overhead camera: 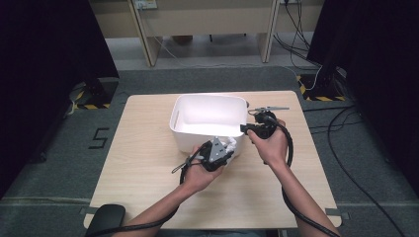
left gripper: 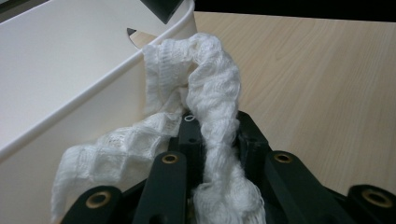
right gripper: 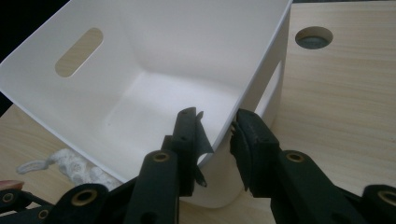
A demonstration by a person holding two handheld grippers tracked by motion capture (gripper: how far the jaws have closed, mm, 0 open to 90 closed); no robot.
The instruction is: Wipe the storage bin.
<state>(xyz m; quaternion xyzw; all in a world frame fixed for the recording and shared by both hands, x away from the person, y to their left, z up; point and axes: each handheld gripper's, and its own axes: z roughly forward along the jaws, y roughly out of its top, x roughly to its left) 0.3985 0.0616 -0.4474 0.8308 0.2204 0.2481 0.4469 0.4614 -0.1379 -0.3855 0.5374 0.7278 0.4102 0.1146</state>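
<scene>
Hanging from the clamped left gripper [left gripper: 205, 154], the white cloth [left gripper: 210, 93] drapes just outside the bin [right gripper: 261, 70] wall — the right gripper [right gripper: 217, 135] pinching that rim.

White cloth [left gripper: 215, 93] in left gripper [left gripper: 217, 140]

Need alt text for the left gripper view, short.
The left gripper is shut on a strip of white lacy fabric that drapes against the outer wall of a white plastic bin. A light wooden table lies to the right.
</scene>
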